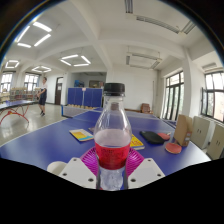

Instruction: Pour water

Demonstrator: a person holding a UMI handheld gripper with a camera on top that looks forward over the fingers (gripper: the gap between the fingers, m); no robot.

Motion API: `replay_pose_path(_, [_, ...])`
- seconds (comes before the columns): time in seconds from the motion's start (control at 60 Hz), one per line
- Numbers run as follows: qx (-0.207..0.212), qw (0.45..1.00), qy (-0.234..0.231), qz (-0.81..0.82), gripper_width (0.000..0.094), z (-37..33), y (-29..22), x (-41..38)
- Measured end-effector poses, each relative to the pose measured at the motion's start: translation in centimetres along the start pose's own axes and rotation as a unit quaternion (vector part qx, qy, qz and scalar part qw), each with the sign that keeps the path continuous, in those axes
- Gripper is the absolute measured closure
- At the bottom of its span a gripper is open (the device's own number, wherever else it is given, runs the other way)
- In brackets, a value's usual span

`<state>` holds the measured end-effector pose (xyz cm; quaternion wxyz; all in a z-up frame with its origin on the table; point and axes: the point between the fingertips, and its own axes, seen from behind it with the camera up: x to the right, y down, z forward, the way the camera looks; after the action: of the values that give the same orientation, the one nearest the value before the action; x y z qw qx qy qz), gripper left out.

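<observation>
claw (112, 172) pinching bottle (112, 135) | red liquid lower half | black cap on

Blue table (40, 145) w/ yellow book (81, 134), black item (152, 137), orange disc (174, 148); person (42, 96) far back.

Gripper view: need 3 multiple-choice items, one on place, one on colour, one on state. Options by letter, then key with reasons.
1. Where is the bottle relative to the gripper fingers?
A. between them
B. far beyond them
C. lying beside them

2. What colour is the bottle's cap?
A. white
B. black
C. yellow

3. What state is the bottle in?
A. tipped over
B. uncapped
C. upright and capped

Key: 1 A, the bottle stands between the two fingers on the blue table. 2 B, the cap on top is dark black. 3 C, it stands vertical with the cap on, part-filled with red liquid.
</observation>
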<state>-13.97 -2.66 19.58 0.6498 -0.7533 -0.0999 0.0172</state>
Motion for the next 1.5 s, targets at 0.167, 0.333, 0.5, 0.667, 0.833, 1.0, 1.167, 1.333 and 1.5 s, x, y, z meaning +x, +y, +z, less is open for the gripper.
replay_pose_path(0.167, [-0.040, 0.999, -0.008, 0.015, 0.0633, 1.3, 7.3, -0.7])
replay_pose_path(0.333, [-0.017, 0.999, 0.002, 0.036, 0.0627, 1.6, 9.2, -0.8])
replay_pose_path(0.5, [-0.040, 0.998, 0.011, 0.055, 0.0442, 1.6, 9.2, -0.2])
replay_pose_path(0.667, [-0.111, 0.992, 0.012, 0.052, 0.0115, -0.6, 10.2, -0.9])
replay_pose_path(0.833, [-0.125, 0.991, 0.042, 0.025, 0.0089, -8.0, 6.9, -1.5])
replay_pose_path(1.0, [-0.137, 0.987, 0.073, 0.031, 0.0089, -19.7, 3.4, -3.9])
replay_pose_path(1.167, [-0.131, 0.986, 0.102, 0.020, 0.0089, -32.3, 1.0, -7.0])
replay_pose_path(1.333, [-0.148, 0.983, 0.104, 0.031, 0.0082, -40.9, 1.1, -10.2])
replay_pose_path(1.5, [-0.142, 0.984, 0.101, 0.025, 0.0084, -45.0, 0.7, -12.6])
